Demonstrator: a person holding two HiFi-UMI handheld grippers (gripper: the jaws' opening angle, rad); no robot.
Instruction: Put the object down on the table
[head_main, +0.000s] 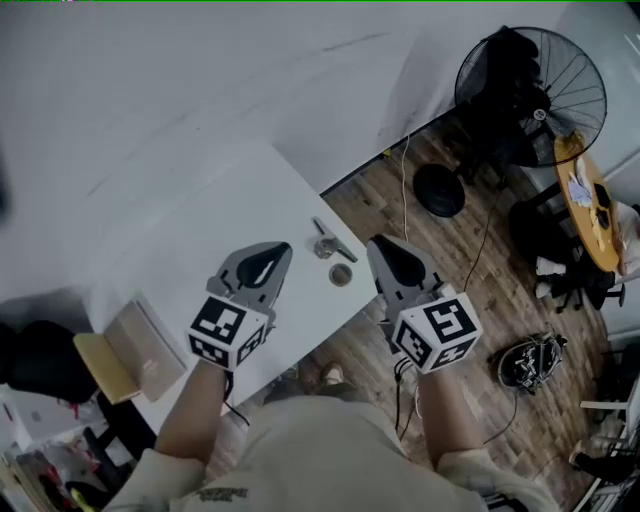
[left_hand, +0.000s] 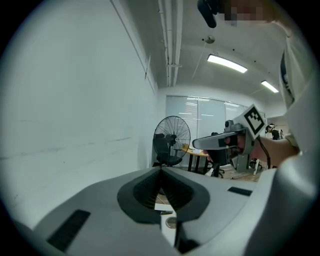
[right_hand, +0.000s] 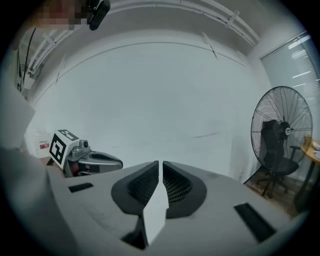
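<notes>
Though a hairline slit shows btw its grey jaws, the right gripper (right_hand: 160, 163) is closed w/ nothing in it, pointing at a bare white wall. The left gripper (left_hand: 161, 170) is likewise closed: jaws meet at the tips, empty. Both are held up off the white tabletop (head_main: 200, 220), side by side but apart, marker cubes toward the person.

Ahead of & btw the two tips in the head view, nr the tabletop's edge, lie a small silvery metal piece (head_main: 324, 243) and, just beside it on the near side, a small round ring (head_main: 341, 274). Both rest on the surface, touched by neither gripper. Can't tell what the metal piece is.

At the tabletop's left end sits a flat tan box (head_main: 140, 350). Past the right edge is wood-plank floor (head_main: 470, 270) w/ a black pedestal fan (head_main: 530, 90).
</notes>
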